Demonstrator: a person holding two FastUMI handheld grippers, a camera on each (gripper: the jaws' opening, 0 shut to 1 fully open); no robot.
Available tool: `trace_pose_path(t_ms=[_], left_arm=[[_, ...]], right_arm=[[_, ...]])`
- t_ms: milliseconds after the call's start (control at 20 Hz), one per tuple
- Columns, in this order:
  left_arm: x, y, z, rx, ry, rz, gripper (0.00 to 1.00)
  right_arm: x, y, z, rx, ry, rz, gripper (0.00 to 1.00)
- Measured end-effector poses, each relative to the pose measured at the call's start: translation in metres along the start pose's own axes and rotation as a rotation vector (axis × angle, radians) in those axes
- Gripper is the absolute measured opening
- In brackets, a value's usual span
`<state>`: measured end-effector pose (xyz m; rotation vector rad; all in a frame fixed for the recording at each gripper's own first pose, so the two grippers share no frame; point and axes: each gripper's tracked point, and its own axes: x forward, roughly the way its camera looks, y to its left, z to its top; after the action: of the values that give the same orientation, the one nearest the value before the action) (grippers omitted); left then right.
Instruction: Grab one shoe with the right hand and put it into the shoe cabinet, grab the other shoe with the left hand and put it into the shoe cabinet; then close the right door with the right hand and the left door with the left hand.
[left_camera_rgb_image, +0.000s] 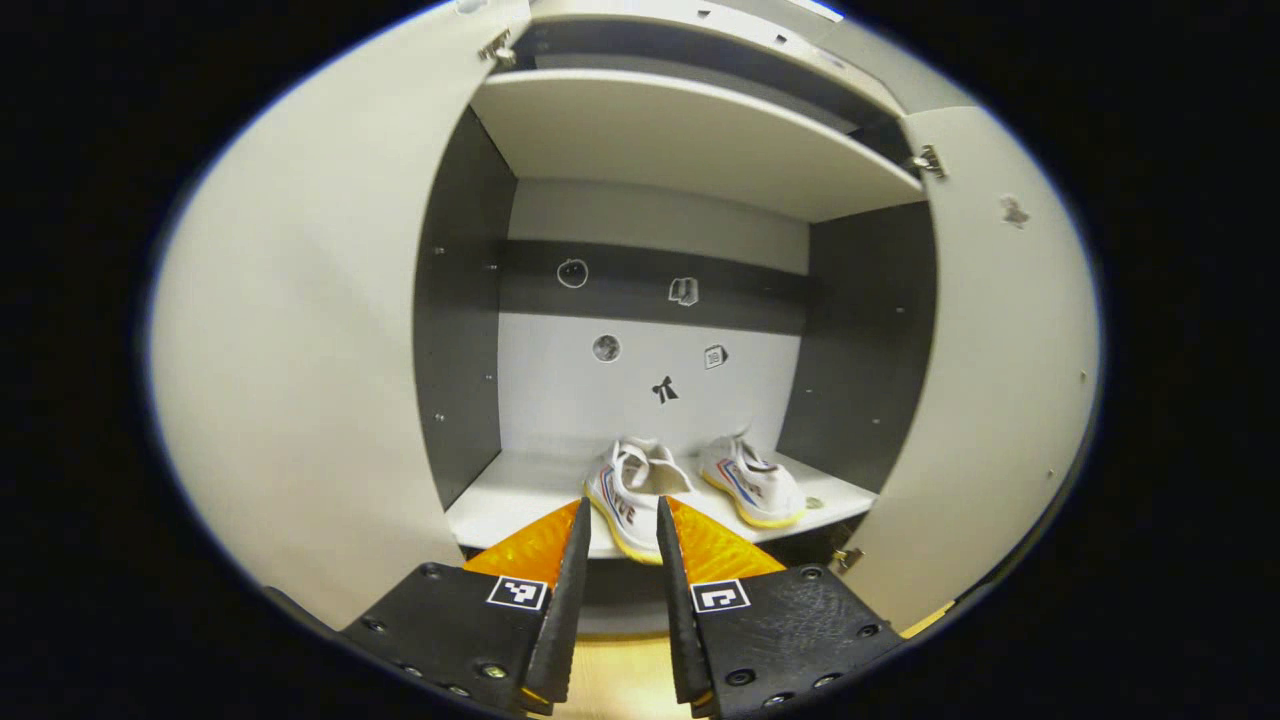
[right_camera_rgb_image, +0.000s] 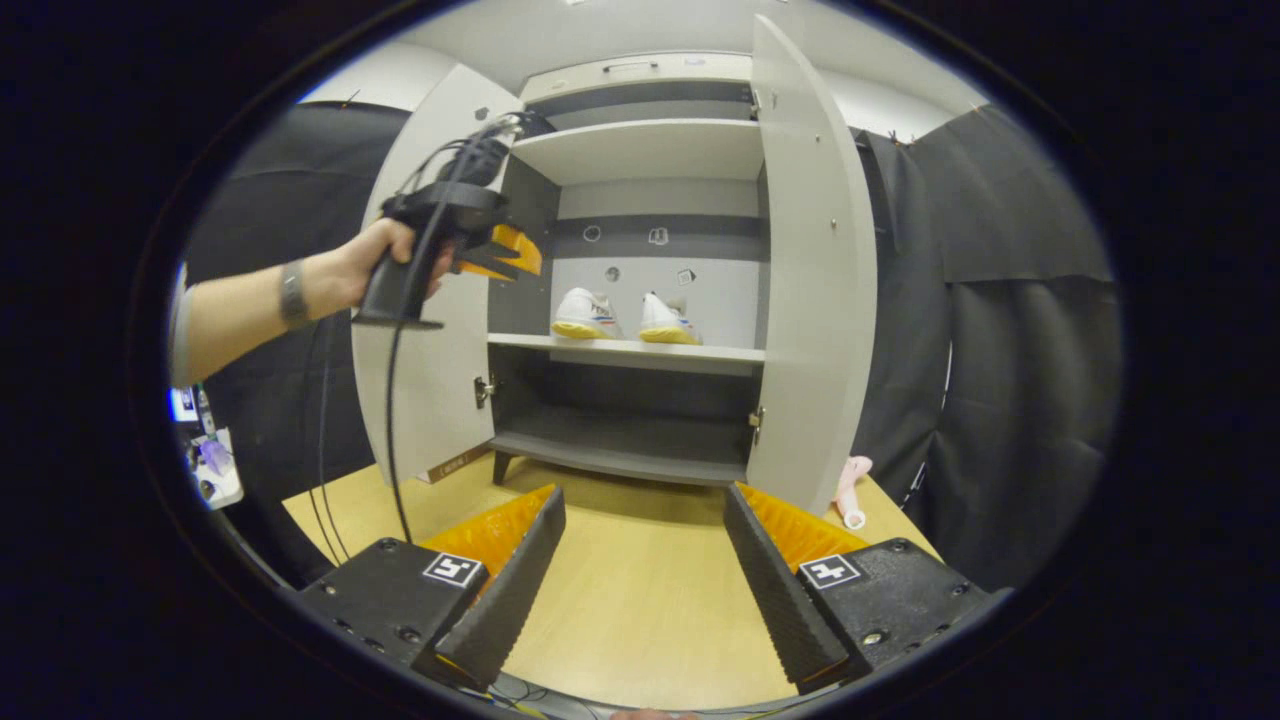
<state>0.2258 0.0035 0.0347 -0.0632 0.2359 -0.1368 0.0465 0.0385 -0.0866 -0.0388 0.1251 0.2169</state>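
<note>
Two white shoes with yellow soles stand side by side on the middle shelf (left_camera_rgb_image: 500, 500) of the open shoe cabinet, one on the left (left_camera_rgb_image: 630, 490) and one on the right (left_camera_rgb_image: 752, 485). In the right gripper view they are the left shoe (right_camera_rgb_image: 585, 312) and the right shoe (right_camera_rgb_image: 668, 320). My left gripper (left_camera_rgb_image: 622, 508) is open a little with nothing in it, just in front of the shelf and the left shoe. A hand (right_camera_rgb_image: 375, 255) holds that left gripper (right_camera_rgb_image: 508, 255) by the left door. My right gripper (right_camera_rgb_image: 645, 495) hangs wide open over the table, well back from the cabinet.
Both doors stand open: left door (left_camera_rgb_image: 300, 350) (right_camera_rgb_image: 430, 400), right door (left_camera_rgb_image: 1000, 350) (right_camera_rgb_image: 812, 300). The cabinet rests on a wooden table (right_camera_rgb_image: 640, 610). A pink object (right_camera_rgb_image: 850, 490) lies by the right door's foot. Cables (right_camera_rgb_image: 325, 450) hang from the left gripper.
</note>
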Motion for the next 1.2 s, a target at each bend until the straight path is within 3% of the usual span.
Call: trace_pose_path(t_ms=[150, 200, 250, 300, 350, 400, 800, 900, 1000, 1200], left_arm=[[-0.071, -0.016, -0.038, 0.011, -0.054, 0.012, 0.38], [-0.094, -0.020, -0.052, 0.009, -0.060, 0.024, 0.54], [-0.115, -0.023, -0.064, 0.002, -0.065, 0.034, 0.38], [-0.133, -0.026, -0.078, -0.005, -0.063, 0.048, 0.38], [-0.146, -0.032, -0.089, -0.006, -0.066, 0.051, 0.53], [-0.159, -0.036, -0.097, 0.005, -0.077, 0.064, 0.45], [-0.207, -0.062, -0.107, 0.113, -0.195, 0.094, 0.56], [-0.212, -0.070, -0.109, 0.120, -0.200, 0.086, 0.61], [-0.216, -0.075, -0.112, 0.113, -0.203, 0.072, 0.76], [-0.222, -0.068, -0.122, 0.090, -0.181, 0.103, 0.93]], right_arm=[[-0.010, 0.002, 0.012, 0.000, -0.026, 0.005, 1.00], [-0.013, 0.001, 0.014, 0.000, -0.033, 0.004, 1.00], [-0.016, 0.000, 0.016, -0.001, -0.037, 0.004, 1.00], [-0.017, -0.001, 0.016, -0.003, -0.039, 0.003, 1.00], [-0.020, -0.002, 0.016, -0.003, -0.037, 0.000, 1.00], [-0.022, -0.002, 0.016, 0.000, -0.036, -0.001, 1.00], [-0.040, -0.006, 0.015, 0.025, -0.027, -0.018, 1.00], [-0.043, -0.009, 0.019, 0.022, -0.037, -0.027, 1.00], [-0.047, -0.019, 0.026, 0.021, -0.050, -0.046, 1.00], [-0.049, -0.064, 0.053, 0.025, -0.088, -0.132, 1.00]])
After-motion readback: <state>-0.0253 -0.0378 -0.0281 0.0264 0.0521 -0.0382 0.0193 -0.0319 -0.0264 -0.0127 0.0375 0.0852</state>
